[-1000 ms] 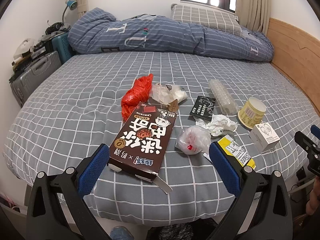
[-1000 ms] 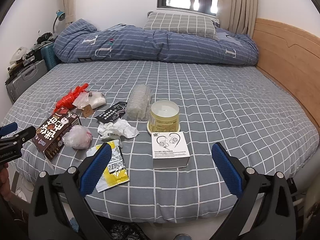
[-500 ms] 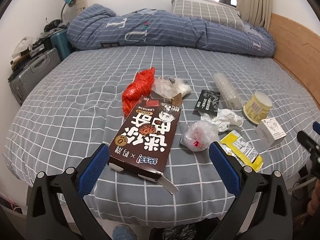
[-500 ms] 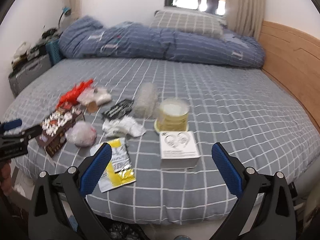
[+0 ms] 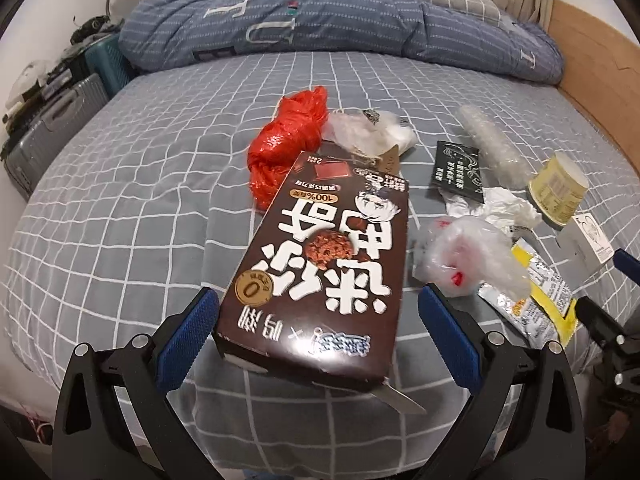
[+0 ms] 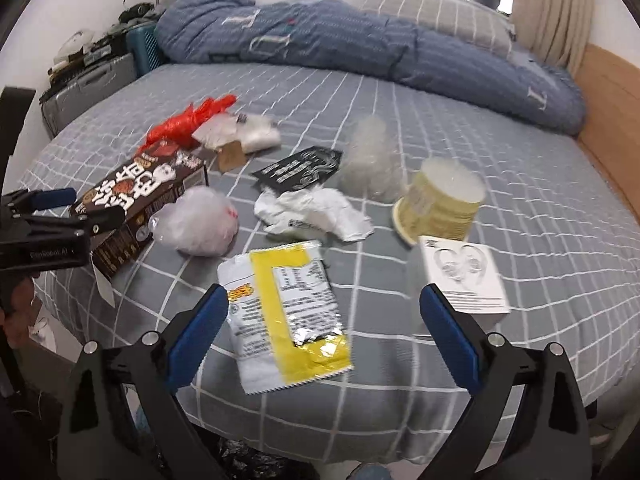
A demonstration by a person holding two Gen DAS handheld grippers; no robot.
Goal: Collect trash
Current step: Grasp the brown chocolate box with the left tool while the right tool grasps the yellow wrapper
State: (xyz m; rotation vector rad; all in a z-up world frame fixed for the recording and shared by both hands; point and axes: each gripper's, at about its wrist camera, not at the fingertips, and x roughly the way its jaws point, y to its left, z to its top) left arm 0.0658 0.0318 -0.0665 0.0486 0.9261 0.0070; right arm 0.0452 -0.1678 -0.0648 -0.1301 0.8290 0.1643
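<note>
Both claws have been brought closer to the trash since the earlier frame. Now the brown box (image 5: 320, 276) is framed by the wide-open, empty left claw (image 5: 318, 332), and the yellow packet (image 6: 286, 312) by the wide-open, empty right claw (image 6: 322, 330). Nothing is held yet, so a first pickup seems near. All trash is spread on the grey checked bed (image 5: 120, 208). A blue quilt (image 5: 340, 28) is piled behind, with suitcases (image 5: 52, 128) beside it.

Brown box (image 5: 320, 264) between spread pads (image 5: 188, 336)
</note>
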